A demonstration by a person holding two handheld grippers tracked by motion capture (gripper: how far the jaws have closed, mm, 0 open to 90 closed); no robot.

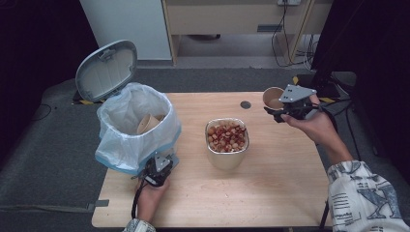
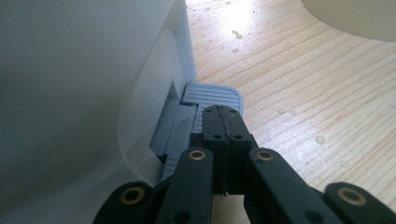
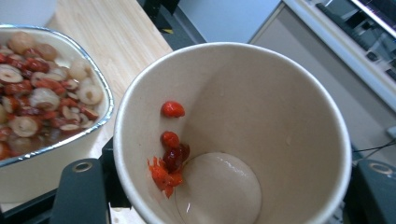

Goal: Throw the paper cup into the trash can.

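Pressed shut on the bin's pedal (image 2: 212, 95) with the left gripper (image 2: 222, 112) at 7 o'clock, propping the lid (image 1: 106, 69) open. Clamped a paper cup (image 3: 233, 135) in the right gripper (image 1: 285, 112) at 2 o'clock, tilted, red scraps (image 3: 169, 156) clinging inside, presumably bound for the lined bin (image 1: 133, 130).

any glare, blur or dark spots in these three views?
High view: sharp on the table, surroundings fall to near black at both sides. Left gripper view: glare washes out the wood at top, the bin wall is a soft grey blur, the pedal is sharp. Right gripper view: the paper cup is crisp and evenly lit, background shelving soft.
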